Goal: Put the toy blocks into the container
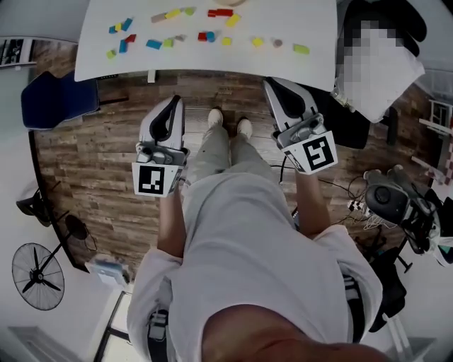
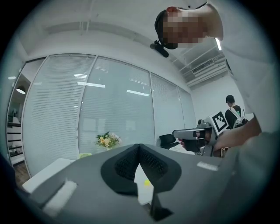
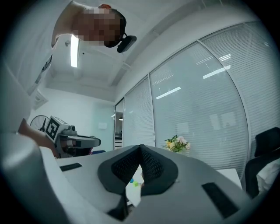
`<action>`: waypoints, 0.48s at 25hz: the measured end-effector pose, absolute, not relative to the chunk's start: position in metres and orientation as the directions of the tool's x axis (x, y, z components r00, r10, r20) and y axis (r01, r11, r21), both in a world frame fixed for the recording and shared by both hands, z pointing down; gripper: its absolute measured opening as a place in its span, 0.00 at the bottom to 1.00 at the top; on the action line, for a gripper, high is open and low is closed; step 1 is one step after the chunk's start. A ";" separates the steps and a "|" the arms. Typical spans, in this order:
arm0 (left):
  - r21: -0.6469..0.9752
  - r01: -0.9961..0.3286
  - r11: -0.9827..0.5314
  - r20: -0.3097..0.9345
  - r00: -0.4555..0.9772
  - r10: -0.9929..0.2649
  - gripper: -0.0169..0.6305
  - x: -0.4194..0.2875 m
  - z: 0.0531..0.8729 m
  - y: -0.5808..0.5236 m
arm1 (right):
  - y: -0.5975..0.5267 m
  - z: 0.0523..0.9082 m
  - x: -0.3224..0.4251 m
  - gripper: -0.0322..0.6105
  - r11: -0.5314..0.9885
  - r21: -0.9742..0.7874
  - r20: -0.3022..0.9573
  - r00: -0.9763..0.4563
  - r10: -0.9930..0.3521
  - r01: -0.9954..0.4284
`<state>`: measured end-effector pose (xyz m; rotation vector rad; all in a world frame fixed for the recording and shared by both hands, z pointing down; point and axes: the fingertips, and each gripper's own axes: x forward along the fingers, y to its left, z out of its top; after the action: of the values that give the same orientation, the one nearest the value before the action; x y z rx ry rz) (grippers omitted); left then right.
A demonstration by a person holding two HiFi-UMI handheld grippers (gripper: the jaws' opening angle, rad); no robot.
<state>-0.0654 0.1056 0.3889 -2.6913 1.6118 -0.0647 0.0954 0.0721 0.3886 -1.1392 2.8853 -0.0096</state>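
Observation:
Several small coloured toy blocks lie scattered on the white table (image 1: 283,21) at the top of the head view, among them a blue block (image 1: 153,44), a red block (image 1: 220,12), a yellow block (image 1: 257,42) and a green block (image 1: 301,49). A tan rim (image 1: 230,2) at the table's far edge is cut off by the frame. My left gripper (image 1: 172,99) (image 2: 139,145) and right gripper (image 1: 272,83) (image 3: 141,146) are held level in front of me, short of the table's near edge. Both are shut with nothing between the pads.
I stand on a wooden floor. A blue chair (image 1: 56,99) sits at the table's left corner and a floor fan (image 1: 37,276) at lower left. Another person and a black chair are at the right, with cables (image 1: 354,205) and gear on the floor. Flowers (image 2: 107,140) stand beyond the table.

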 end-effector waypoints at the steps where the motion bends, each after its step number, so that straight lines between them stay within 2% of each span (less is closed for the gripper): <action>1: -0.020 -0.881 -0.472 0.029 0.472 -0.881 0.02 -0.065 0.387 0.118 | 0.084 0.388 0.095 0.05 0.728 -0.020 -0.032 -0.727 -0.686 -0.686; 12: -0.009 -0.794 -0.608 -0.055 0.607 -0.792 0.02 -0.054 0.371 0.223 | 0.198 0.389 0.076 0.05 0.644 -0.007 0.014 -0.644 -0.765 -0.765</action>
<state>-0.0538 0.2234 0.3712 -2.7874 1.3759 0.0715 0.0755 0.1985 0.3894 -1.3289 2.8573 -0.0198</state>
